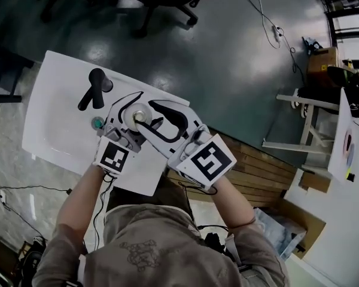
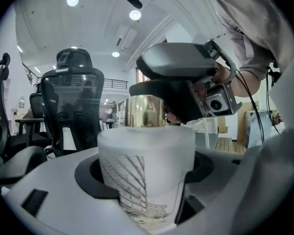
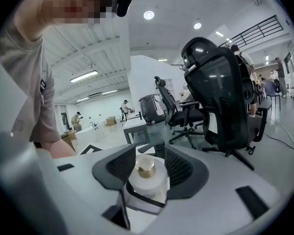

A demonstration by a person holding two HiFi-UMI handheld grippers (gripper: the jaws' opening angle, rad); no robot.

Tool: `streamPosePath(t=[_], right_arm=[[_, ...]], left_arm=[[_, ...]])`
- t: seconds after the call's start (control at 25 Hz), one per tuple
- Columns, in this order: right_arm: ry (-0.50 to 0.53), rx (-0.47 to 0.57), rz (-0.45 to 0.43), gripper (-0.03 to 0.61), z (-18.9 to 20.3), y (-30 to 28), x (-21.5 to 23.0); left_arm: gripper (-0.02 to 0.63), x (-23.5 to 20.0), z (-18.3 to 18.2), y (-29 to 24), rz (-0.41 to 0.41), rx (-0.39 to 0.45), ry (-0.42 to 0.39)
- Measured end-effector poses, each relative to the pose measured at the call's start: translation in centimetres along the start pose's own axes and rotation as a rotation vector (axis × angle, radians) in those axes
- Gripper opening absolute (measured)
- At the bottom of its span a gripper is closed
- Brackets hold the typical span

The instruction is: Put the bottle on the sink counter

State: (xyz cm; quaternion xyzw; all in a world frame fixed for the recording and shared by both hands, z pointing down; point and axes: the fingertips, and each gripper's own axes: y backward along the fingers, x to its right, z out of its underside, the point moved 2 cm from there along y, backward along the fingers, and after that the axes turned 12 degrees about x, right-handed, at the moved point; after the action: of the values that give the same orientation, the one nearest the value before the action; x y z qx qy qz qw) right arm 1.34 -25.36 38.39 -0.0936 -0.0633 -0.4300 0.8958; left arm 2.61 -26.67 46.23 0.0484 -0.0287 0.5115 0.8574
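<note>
A white bottle (image 1: 136, 116) with a gold cap (image 3: 147, 166) stands upright over the white sink counter (image 1: 57, 106), just right of the black faucet (image 1: 94, 87). My left gripper (image 1: 130, 117) is shut on the bottle's body (image 2: 147, 165), which fills the gap between its jaws. My right gripper (image 1: 151, 123) reaches in from the right at cap height. Its jaws stand open on either side of the cap, and the ribbed pads (image 3: 121, 166) do not touch it. The bottle's base is hidden, so I cannot tell whether it rests on the counter.
A round green drain (image 1: 98, 123) sits in the basin by the faucet. Black office chairs (image 3: 220, 97) stand on the dark floor beyond the counter. A wooden pallet (image 1: 269, 172) and a white table (image 1: 305, 124) lie to the right, and a cable (image 1: 260, 11) trails across the floor.
</note>
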Motion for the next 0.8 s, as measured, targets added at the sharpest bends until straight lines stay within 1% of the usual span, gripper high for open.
streamPosePath(t=[0.16, 0.24, 0.32, 0.44, 0.52, 0.64, 0.72, 0.8], right_arm=[[-0.003, -0.064, -0.030, 0.181, 2.3, -1.1, 0.5], [0.006, -0.091, -0.035, 0.184, 3.5, -1.5, 0.9], [0.011, -0.109, -0.042, 0.184, 4.5, -1.9, 1.2], [0.020, -0.125, -0.045, 0.184, 6.0, -2.5, 1.7], [0.030, -0.134, -0.044, 0.184, 7.0, -3.0, 1.9], [0.045, -0.136, -0.027, 0.179, 8.3, -3.7, 2.4], [0.053, -0.129, -0.005, 0.161, 9.0, -4.1, 3.0], [0.047, -0.117, 0.014, 0.152, 9.6, -4.4, 3.5]], left_arm=[[0.345, -0.7, 1.7, -0.3, -0.013, -0.029, 0.007], [0.345, -1.1, 2.4, -0.5, -0.016, -0.020, 0.011], [0.345, -1.2, 3.2, -0.6, -0.008, -0.017, 0.009], [0.345, -1.1, 4.8, -0.7, 0.011, -0.046, 0.006], [0.345, -1.0, 5.6, -0.8, 0.024, -0.051, 0.001], [0.345, -1.3, 6.6, -0.9, 0.027, -0.039, 0.000], [0.345, -1.7, 7.4, -1.1, 0.026, -0.032, 0.005], [0.345, -1.9, 8.3, -1.2, 0.032, -0.049, 0.008]])
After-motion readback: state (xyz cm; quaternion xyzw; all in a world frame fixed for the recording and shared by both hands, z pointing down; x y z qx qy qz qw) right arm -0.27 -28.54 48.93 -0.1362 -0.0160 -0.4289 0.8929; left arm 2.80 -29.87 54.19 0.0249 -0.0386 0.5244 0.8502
